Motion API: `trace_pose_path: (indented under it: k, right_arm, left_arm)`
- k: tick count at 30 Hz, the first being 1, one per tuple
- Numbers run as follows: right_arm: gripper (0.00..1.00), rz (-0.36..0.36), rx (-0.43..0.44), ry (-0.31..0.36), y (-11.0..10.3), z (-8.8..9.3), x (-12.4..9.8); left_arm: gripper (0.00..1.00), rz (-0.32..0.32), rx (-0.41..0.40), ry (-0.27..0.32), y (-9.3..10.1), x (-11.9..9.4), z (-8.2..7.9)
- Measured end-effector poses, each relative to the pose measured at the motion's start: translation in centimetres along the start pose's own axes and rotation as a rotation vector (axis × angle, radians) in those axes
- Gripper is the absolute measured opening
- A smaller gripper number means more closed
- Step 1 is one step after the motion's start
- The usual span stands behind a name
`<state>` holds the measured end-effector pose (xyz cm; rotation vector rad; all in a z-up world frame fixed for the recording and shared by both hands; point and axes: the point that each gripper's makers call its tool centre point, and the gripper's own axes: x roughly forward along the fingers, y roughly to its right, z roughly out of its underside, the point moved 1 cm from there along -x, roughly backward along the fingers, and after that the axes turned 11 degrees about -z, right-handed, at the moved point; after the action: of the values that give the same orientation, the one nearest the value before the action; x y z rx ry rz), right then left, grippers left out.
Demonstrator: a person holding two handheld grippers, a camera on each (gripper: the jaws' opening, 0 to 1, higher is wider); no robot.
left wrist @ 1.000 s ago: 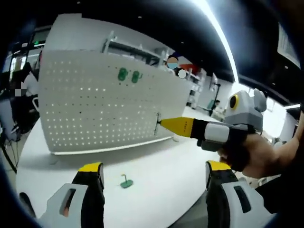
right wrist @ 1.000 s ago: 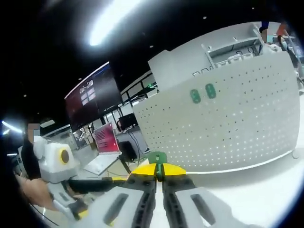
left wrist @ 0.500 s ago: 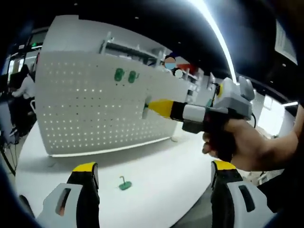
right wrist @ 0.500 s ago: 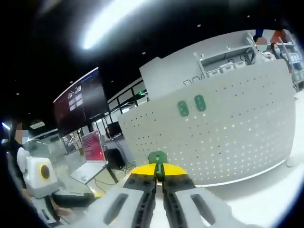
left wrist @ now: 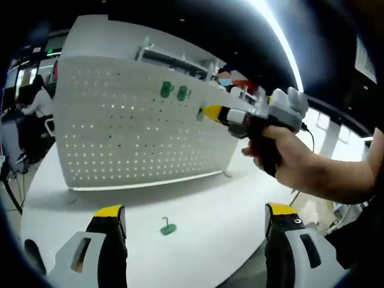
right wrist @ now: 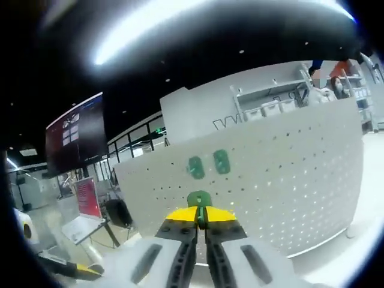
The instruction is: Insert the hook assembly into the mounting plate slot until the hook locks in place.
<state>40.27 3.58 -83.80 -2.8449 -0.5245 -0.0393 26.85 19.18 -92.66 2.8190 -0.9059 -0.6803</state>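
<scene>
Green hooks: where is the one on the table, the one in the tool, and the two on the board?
Table hook (left wrist: pixel 167 227), left gripper view, its base.
Held hook (right wrist: pixel 199 198), right gripper view, its top.
Board hooks (right wrist: pixel 195 167), right gripper view, left one.
</scene>
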Motion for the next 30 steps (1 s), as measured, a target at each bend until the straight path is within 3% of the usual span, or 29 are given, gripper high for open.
trace_pose_path:
  k: [7, 30]
  right_arm:
    - [0.0, 0.04, -0.038, 0.016, 2.6, -1.5, 1.8]
    - [0.0, 0.107, -0.084, 0.082, 7.0, -5.5, 5.2]
  left_arm:
    - [0.96, 0.003, -0.025, -0.004, -0.5, 0.4, -0.2]
    - [0.94, -0.004, -0.042, -0.013, -1.3, 1.0, -0.2]
